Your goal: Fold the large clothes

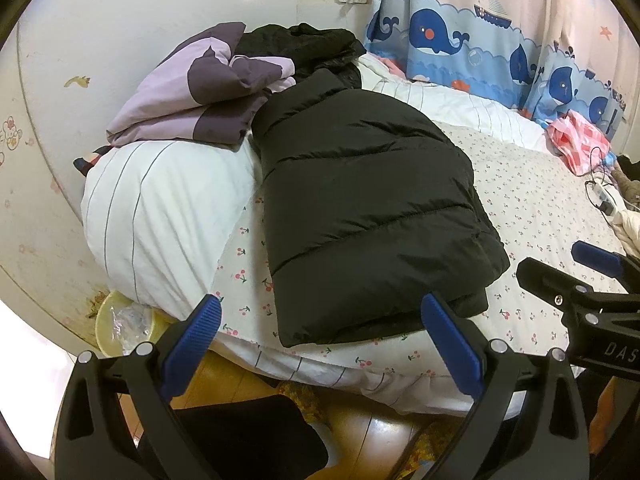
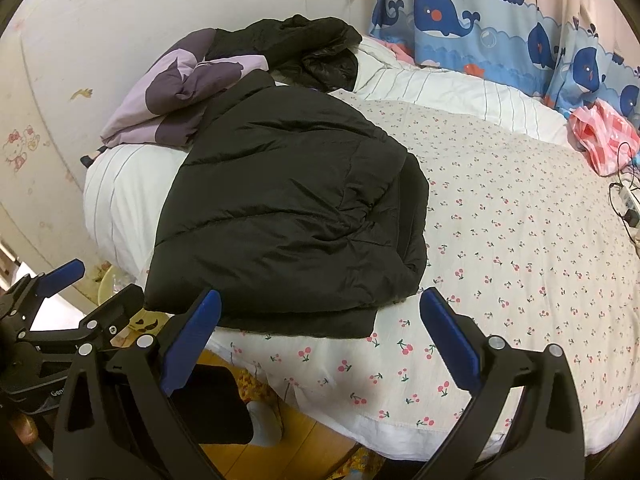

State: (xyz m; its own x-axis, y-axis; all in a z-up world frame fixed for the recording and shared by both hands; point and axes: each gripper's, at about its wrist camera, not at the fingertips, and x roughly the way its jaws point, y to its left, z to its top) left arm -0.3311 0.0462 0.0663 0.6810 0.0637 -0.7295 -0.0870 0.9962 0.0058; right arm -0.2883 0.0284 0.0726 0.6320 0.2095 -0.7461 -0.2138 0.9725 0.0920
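Fingers on both of my grippers stand spread wide with nothing between them: the left gripper (image 1: 322,338) frames the near hem of the black puffer jacket (image 1: 368,204) and the right gripper (image 2: 320,336) sits off its near right corner, both held back over the edge of the bed (image 2: 500,240) and touching no fabric.

I read that stance as a pause between folds. The jacket lies along the left half of the cherry-print sheet, collar end toward the headboard (image 1: 160,12), already doubled into a thick slab, with a folded layer or sleeve bulging out along its right side. Keeping both pairs of fingers open at the hem makes sense if I mean to take the 2 near corners and carry them up toward the collar.

Clutter sits at the far end. The jacket's upper part rests on a white striped pillow (image 1: 160,208), against a purple folded quilt (image 1: 192,92), and a second dark garment (image 2: 312,48) is heaped just behind the collar, so a fold sent that way could land on an uneven pile. A pink plastic bag (image 2: 600,136) and some cables (image 2: 628,200) lie well apart on the right. My judgement is that the puffy, slippery shell may spring back open once released.
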